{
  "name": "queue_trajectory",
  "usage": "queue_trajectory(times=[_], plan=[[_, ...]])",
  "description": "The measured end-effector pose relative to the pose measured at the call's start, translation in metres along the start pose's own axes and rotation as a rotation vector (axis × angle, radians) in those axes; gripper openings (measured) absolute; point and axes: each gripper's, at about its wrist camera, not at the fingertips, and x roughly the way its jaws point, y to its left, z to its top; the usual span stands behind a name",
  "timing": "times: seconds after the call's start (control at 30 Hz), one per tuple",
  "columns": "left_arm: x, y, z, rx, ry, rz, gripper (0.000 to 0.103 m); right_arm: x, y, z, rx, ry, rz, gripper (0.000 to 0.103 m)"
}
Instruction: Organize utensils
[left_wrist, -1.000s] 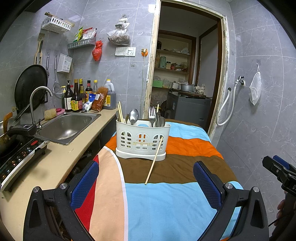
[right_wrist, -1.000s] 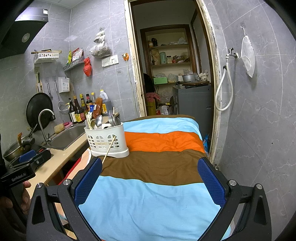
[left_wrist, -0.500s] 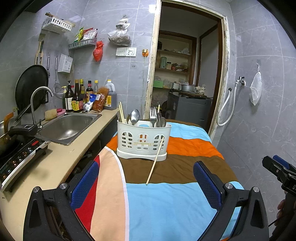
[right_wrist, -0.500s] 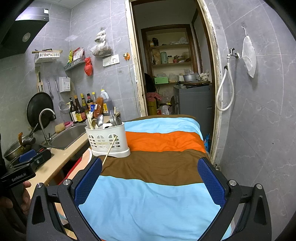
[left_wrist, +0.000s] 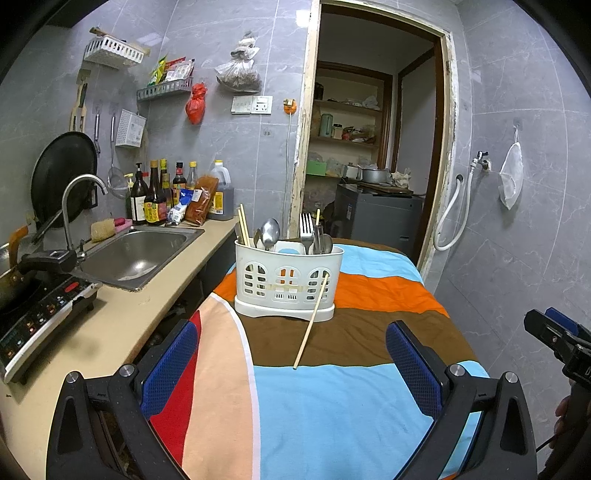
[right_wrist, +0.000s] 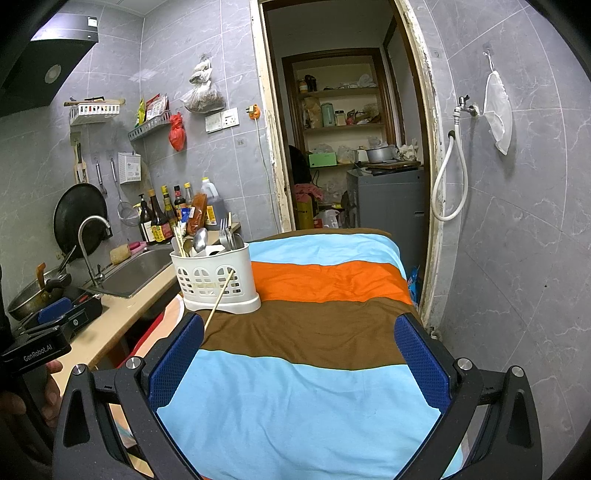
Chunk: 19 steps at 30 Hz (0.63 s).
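A white slotted utensil caddy (left_wrist: 288, 282) (right_wrist: 214, 282) stands on a striped cloth (left_wrist: 332, 406) (right_wrist: 314, 387). It holds chopsticks (left_wrist: 243, 229), spoons (left_wrist: 269, 230) and forks (left_wrist: 306, 225). One loose wooden chopstick (left_wrist: 312, 320) (right_wrist: 219, 297) leans against the caddy's front, its lower tip resting on the brown stripe. My left gripper (left_wrist: 291, 369) is open, nearer than the chopstick, with nothing between its blue pads. My right gripper (right_wrist: 295, 363) is open too, empty, to the right of the caddy.
A beige counter (left_wrist: 110, 332) runs along the left with a steel sink (left_wrist: 136, 254), a tap (left_wrist: 74, 206), an induction cooker (left_wrist: 33, 317) and sauce bottles (left_wrist: 155, 195). An open doorway (left_wrist: 373, 158) lies behind. A tiled wall with a hose (left_wrist: 454, 214) closes the right.
Both views have shifted slightly; the caddy and leaning chopstick keep their places. Both grippers stay open and empty.
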Motion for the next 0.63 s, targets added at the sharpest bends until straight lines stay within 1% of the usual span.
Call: queue_trajectory(times=[0.2, 0.63], plan=[[-0.0051, 0.0017, 0.0061, 0.015, -0.023, 0.002, 0.103, 0.0010, -0.0001, 0.0009, 0.000, 0.000, 0.000, 0.102], [0.0009, 0.0032, 0.0081, 0.013, -0.017, -0.001, 0.103, 0.0009, 0.0048, -0.0062, -0.005, 0.016, 0.008, 0.102]])
